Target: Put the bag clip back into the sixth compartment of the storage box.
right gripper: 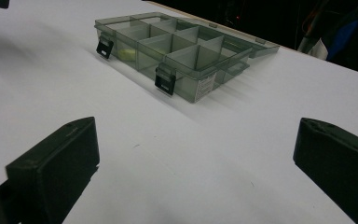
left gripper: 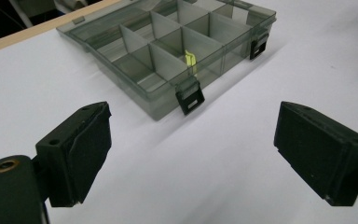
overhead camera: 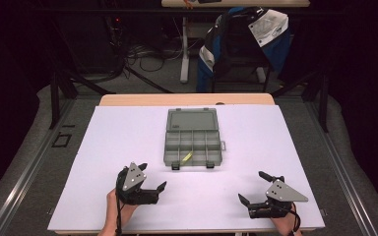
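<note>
Nearby: open organizer box (overhead camera: 193, 142), yellow piece (overhead camera: 186, 157) inside; path unobstructed.

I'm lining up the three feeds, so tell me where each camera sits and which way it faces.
High view: fixed above the person's side, looking forward and down on the white table, the open organizer box, the left tool, the right tool and both hands.
Left gripper view: rides the left tool, facing the box's latches; its own open jaws rise below.
Right gripper view: rides the right tool, facing the box from the other side; open jaws below.
Shared: all show the box and the yellow piece inside.
</note>
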`<state>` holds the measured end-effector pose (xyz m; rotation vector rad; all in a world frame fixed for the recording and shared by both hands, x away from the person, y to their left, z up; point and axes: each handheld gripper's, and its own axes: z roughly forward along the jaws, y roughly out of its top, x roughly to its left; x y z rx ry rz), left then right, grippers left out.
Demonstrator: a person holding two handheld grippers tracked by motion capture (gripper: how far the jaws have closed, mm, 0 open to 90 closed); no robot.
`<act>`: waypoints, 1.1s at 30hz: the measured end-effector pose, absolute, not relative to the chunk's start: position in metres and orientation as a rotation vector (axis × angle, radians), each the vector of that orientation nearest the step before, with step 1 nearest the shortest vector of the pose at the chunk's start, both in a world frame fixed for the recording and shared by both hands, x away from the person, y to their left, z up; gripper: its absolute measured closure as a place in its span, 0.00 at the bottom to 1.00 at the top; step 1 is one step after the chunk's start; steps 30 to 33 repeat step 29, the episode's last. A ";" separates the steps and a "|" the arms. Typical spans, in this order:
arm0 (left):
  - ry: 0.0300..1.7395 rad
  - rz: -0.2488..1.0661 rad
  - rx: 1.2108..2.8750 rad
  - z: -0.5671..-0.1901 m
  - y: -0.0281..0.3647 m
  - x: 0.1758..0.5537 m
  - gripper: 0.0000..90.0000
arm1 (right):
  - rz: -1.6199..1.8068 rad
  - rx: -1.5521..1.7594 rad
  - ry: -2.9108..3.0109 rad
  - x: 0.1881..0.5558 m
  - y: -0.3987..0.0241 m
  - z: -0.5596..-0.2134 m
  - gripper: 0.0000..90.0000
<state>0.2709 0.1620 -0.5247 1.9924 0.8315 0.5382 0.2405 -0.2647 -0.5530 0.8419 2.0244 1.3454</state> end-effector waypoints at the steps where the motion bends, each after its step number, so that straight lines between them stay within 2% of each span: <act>1: 0.833 0.538 1.992 -0.525 0.164 0.270 0.12 | 1.344 0.840 2.027 0.241 -0.265 -0.553 0.00; 21: 0.919 0.575 1.943 -0.546 0.201 0.247 0.12 | 1.346 0.845 2.034 0.242 -0.264 -0.555 0.00; 33: 0.926 0.570 1.950 -0.547 0.201 0.249 0.12 | 1.346 0.839 2.032 0.242 -0.265 -0.554 0.00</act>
